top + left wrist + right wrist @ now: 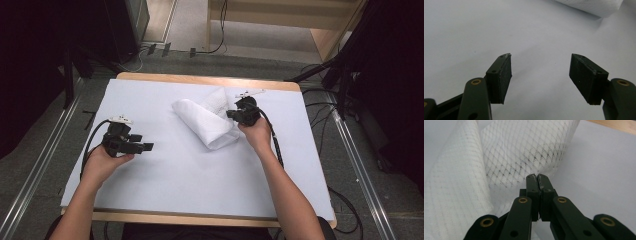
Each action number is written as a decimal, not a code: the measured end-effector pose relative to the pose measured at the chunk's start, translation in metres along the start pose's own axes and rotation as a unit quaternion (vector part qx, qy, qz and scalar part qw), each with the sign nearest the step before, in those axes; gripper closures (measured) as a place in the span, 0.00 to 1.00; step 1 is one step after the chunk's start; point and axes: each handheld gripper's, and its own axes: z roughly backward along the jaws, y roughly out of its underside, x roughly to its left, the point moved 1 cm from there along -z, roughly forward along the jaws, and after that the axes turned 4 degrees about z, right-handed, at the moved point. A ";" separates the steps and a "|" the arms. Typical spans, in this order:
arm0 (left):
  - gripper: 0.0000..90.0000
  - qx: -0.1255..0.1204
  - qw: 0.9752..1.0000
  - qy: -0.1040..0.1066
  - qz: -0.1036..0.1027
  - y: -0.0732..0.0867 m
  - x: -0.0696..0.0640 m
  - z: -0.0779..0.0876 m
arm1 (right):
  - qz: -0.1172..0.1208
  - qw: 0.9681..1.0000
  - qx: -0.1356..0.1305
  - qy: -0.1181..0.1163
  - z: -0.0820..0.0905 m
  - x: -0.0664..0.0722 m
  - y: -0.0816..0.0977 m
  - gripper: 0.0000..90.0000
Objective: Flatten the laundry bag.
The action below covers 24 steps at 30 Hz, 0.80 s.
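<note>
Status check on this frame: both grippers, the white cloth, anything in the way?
Right gripper shut on white cloth, pinching its edge. Left gripper open, apart from the cloth. White table bare around it.

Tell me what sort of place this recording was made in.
Probably a lab or recording studio set up for capturing demonstrations: a table under a plain white sheet, black curtains at the sides, and cables trailing over a grey carpeted floor.

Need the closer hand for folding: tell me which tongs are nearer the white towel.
Right. The right tongs are shut on the white towel at its edge; the left tongs hover open, apart from it.
</note>
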 end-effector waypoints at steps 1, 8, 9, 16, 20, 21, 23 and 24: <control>0.39 0.000 1.000 0.000 0.000 0.000 0.000 0.000 | -0.001 1.000 0.000 -0.005 0.002 0.001 -0.002 1.00; 0.39 -0.003 1.000 0.001 0.006 0.000 0.002 0.002 | 0.006 0.999 -0.013 -0.031 0.011 0.015 -0.013 1.00; 0.39 -0.002 1.000 0.002 0.005 0.000 0.003 0.002 | 0.009 0.999 -0.013 -0.035 0.011 0.019 -0.014 1.00; 0.39 -0.007 1.000 0.001 0.010 0.000 0.005 0.005 | 0.021 0.998 -0.012 -0.062 0.011 0.039 -0.019 1.00; 0.39 -0.007 1.000 0.002 0.015 0.001 0.007 0.006 | 0.034 0.997 -0.012 -0.075 0.009 0.052 -0.021 1.00; 0.39 -0.007 1.000 0.001 0.014 0.001 0.008 0.007 | 0.036 0.996 -0.011 -0.081 0.009 0.056 -0.021 1.00; 0.39 -0.009 1.000 0.002 0.017 0.001 0.008 0.007 | 0.043 0.995 -0.012 -0.089 0.007 0.063 -0.022 1.00; 0.39 -0.009 1.000 0.001 0.018 0.001 0.009 0.007 | 0.045 0.995 -0.011 -0.092 0.007 0.066 -0.022 1.00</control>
